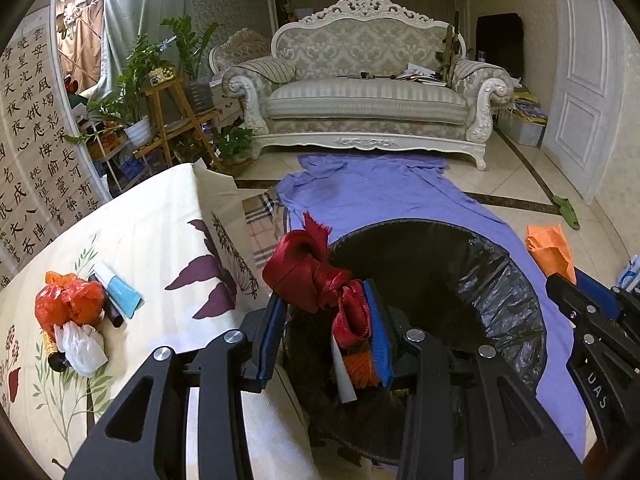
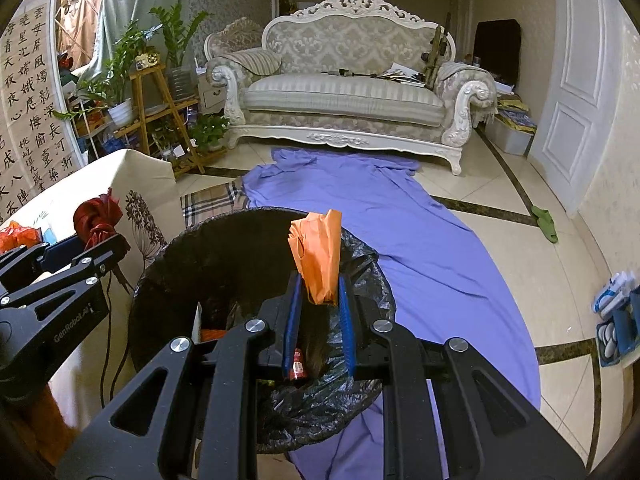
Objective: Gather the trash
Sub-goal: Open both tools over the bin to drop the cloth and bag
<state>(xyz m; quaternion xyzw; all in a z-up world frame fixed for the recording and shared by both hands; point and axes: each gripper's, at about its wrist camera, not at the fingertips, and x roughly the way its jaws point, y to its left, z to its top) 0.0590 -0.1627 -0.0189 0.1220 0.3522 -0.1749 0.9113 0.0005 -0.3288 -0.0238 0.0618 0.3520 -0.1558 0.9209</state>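
My left gripper (image 1: 324, 300) is shut on a dark red ribbon (image 1: 316, 272) and holds it over the left rim of the black-lined trash bin (image 1: 500, 280). My right gripper (image 2: 320, 284) is shut on a crumpled orange paper (image 2: 318, 252), held above the bin (image 2: 168, 272); it also shows in the left wrist view (image 1: 550, 246). Inside the bin lie orange and white scraps (image 1: 354, 368) and a red can (image 2: 297, 368). On the table cloth (image 1: 160, 224) remain a red-orange plastic bag (image 1: 68, 300), a white wad (image 1: 82, 346), a blue card (image 1: 120, 290) and a dark tube (image 1: 110, 312).
A purple sheet (image 2: 420, 240) covers the floor under the bin. A white sofa (image 2: 344, 92) stands at the back, a plant stand (image 2: 160, 108) to the left, a white door (image 2: 580, 92) to the right. A green slipper (image 2: 545, 222) and a blue box (image 2: 618, 316) lie on the floor at right.
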